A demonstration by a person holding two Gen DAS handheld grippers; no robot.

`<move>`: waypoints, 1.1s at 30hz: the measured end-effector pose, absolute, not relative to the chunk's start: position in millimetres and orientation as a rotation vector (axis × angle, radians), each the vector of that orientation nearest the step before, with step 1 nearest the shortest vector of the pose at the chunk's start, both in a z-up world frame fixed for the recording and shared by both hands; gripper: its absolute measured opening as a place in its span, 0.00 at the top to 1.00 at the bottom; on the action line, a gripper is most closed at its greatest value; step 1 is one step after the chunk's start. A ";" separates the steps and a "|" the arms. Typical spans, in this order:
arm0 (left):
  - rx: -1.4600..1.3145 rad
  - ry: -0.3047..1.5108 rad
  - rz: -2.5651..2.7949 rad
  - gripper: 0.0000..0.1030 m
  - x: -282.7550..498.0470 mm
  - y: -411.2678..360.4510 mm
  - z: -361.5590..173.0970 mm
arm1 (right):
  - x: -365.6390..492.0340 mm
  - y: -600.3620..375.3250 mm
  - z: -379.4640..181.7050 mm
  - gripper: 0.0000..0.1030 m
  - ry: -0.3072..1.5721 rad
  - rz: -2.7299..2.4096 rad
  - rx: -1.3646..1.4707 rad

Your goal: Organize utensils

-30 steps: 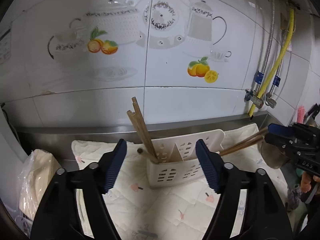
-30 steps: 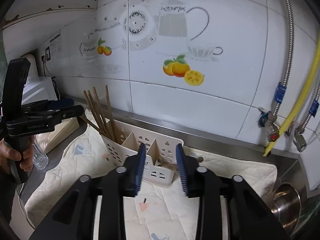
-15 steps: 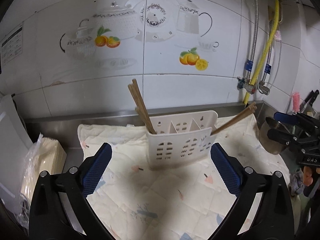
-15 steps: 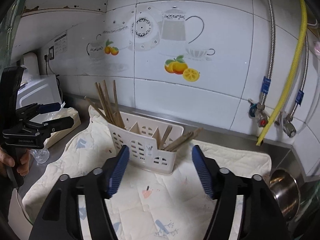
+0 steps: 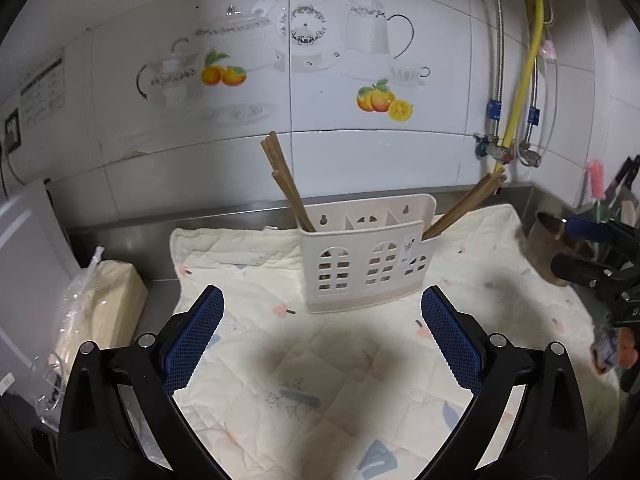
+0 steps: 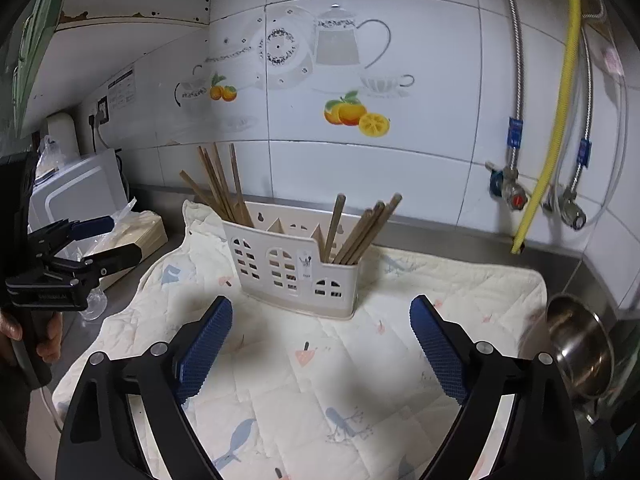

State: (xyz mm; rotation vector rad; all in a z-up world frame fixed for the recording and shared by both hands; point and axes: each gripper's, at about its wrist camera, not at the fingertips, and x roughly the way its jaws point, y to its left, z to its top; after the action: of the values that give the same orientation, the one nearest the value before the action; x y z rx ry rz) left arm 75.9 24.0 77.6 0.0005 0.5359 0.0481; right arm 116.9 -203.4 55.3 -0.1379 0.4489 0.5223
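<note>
A cream plastic utensil holder (image 5: 366, 264) with several compartments stands on a quilted mat (image 5: 320, 368) by the tiled wall. Brown wooden chopsticks lean out of its left compartment (image 5: 286, 184) and its right compartment (image 5: 464, 204). The holder (image 6: 294, 264) also shows in the right wrist view, with chopsticks at its left (image 6: 218, 184) and right (image 6: 362, 228). My left gripper (image 5: 322, 338) is open and empty, in front of the holder. My right gripper (image 6: 320, 344) is open and empty, also in front of it.
A steel bowl (image 6: 580, 352) sits at the mat's right edge. A plastic-wrapped pale packet (image 5: 96, 312) lies left of the mat. A white appliance (image 6: 76, 196) stands at far left. Pipes and valves (image 6: 516, 184) run down the wall at right.
My right gripper let go of the chopsticks, which now stand in the holder's right compartment, and opened wide. Both grippers have drawn back from the holder, and the left one opened wider.
</note>
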 end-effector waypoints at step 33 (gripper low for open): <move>-0.082 0.610 0.069 0.05 35.0 24.9 39.2 | 91.5 -204.1 9.7 0.08 0.510 0.439 -0.149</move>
State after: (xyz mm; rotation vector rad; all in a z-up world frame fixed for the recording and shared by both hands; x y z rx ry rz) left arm 35.0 24.9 39.2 -0.0823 0.6097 0.0691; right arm 91.5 -204.1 9.7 -0.1488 0.5097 0.4392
